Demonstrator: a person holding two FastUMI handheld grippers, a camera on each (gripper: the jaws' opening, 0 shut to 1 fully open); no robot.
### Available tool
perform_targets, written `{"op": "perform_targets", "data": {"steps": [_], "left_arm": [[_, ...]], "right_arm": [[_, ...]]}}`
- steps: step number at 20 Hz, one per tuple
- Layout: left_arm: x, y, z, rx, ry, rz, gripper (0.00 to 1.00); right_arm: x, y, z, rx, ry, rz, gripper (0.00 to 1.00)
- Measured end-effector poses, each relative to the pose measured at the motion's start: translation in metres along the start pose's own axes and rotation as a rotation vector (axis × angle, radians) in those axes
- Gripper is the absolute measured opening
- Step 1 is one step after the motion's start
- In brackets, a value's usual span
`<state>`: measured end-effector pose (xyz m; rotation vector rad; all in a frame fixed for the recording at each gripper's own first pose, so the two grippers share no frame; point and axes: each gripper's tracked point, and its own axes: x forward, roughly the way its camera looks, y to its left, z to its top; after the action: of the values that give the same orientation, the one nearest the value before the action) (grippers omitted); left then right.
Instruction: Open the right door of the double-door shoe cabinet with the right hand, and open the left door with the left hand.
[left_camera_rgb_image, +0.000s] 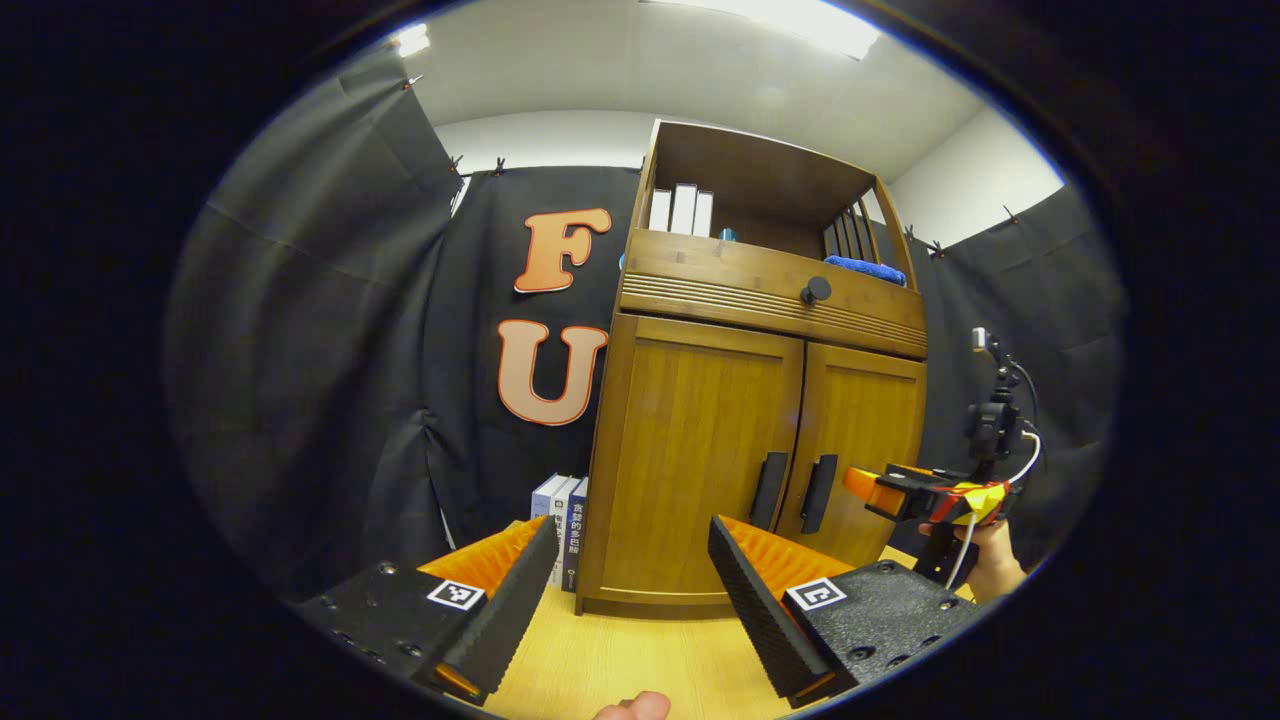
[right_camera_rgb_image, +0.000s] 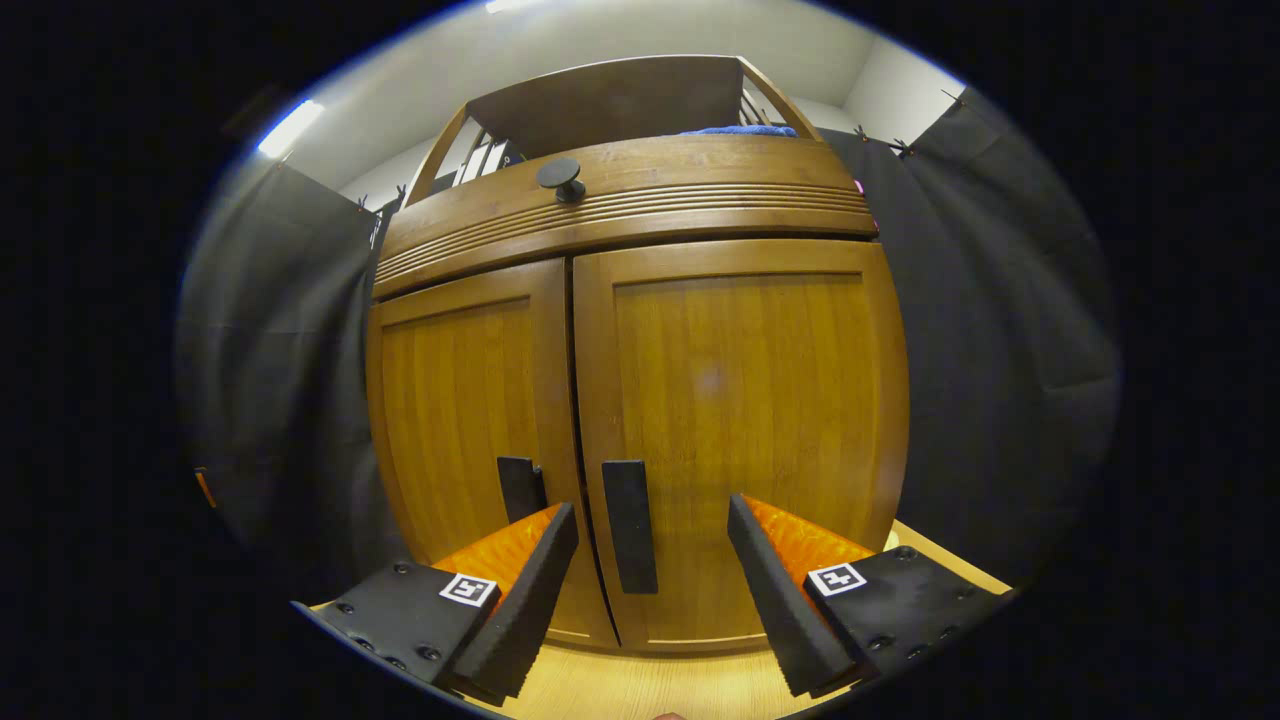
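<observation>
The wooden shoe cabinet (left_camera_rgb_image: 700, 440) stands ahead with both doors shut. Its left door (left_camera_rgb_image: 690, 450) and right door (left_camera_rgb_image: 865, 440) each carry a dark vertical handle beside the centre seam: left handle (left_camera_rgb_image: 768, 490), right handle (left_camera_rgb_image: 820, 492). My left gripper (left_camera_rgb_image: 632, 530) is open, well back from the cabinet and facing the left door. In the right gripper view my right gripper (right_camera_rgb_image: 652, 508) is open close to the right door (right_camera_rgb_image: 740, 400), and the right handle (right_camera_rgb_image: 630, 540) stands between its fingers, untouched. The left handle (right_camera_rgb_image: 521, 488) is just left of it. The right gripper (left_camera_rgb_image: 930, 495) also shows in the left gripper view, held by a hand (left_camera_rgb_image: 990, 565).
Above the doors is a drawer with a round black knob (left_camera_rgb_image: 815, 290). The open shelf holds white books (left_camera_rgb_image: 683, 208) and a blue cloth (left_camera_rgb_image: 865, 268). Several books (left_camera_rgb_image: 565, 515) stand on the wooden floor (left_camera_rgb_image: 620, 660) at the cabinet's left. Black cloth walls surround it.
</observation>
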<state>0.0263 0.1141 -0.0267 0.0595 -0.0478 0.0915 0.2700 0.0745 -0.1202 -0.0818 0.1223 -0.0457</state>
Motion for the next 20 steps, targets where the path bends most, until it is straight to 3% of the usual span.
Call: {"op": "perform_targets", "data": {"steps": [4, 5, 6, 7, 9, 10, 11, 12, 13, 14, 16, 18, 20], "left_arm": [[0.001, 0.0, -0.003, 0.002, 0.008, -0.022, 0.95], [0.003, 0.001, -0.005, 0.005, 0.012, -0.029, 0.92], [0.005, 0.0, -0.007, 0.007, 0.016, -0.034, 0.92], [0.007, -0.002, -0.009, 0.006, 0.019, -0.042, 0.95], [0.011, -0.004, -0.013, 0.003, 0.021, -0.054, 0.92], [0.013, -0.005, -0.014, 0.005, 0.018, -0.054, 0.95], [0.015, -0.004, -0.015, 0.01, 0.016, -0.05, 0.95], [0.019, -0.004, -0.016, 0.015, 0.016, -0.047, 0.95], [0.024, -0.005, -0.017, 0.017, 0.019, -0.049, 0.95], [0.027, -0.008, -0.019, 0.016, 0.026, -0.053, 0.95], [0.029, -0.012, -0.021, 0.009, 0.032, -0.063, 0.95], [0.031, -0.014, -0.019, 0.006, 0.024, -0.062, 0.95], [0.034, -0.018, -0.016, 0.002, 0.012, -0.068, 0.95]], "right_arm": [[0.035, -0.002, -0.013, -0.047, -0.008, -0.035, 0.97], [0.038, -0.002, -0.018, -0.037, -0.006, -0.029, 0.89], [0.043, -0.001, -0.022, -0.023, -0.001, -0.021, 0.89], [0.047, -0.001, -0.027, -0.013, 0.012, -0.015, 0.97], [0.058, -0.002, -0.037, -0.006, 0.037, -0.022, 0.97], [0.063, -0.003, -0.04, -0.002, 0.04, -0.027, 0.89], [0.066, -0.004, -0.043, 0.002, 0.041, -0.031, 0.89], [0.07, -0.006, -0.047, 0.006, 0.048, -0.036, 0.97], [0.073, -0.009, -0.05, 0.01, 0.056, -0.041, 0.89], [0.076, -0.011, -0.053, 0.014, 0.068, -0.044, 0.98], [0.078, -0.013, -0.054, 0.013, 0.062, -0.06, 1.0], [0.077, -0.011, -0.052, -0.002, 0.051, -0.063, 0.94], [0.079, -0.007, -0.053, -0.007, 0.059, -0.05, 1.0]]}}
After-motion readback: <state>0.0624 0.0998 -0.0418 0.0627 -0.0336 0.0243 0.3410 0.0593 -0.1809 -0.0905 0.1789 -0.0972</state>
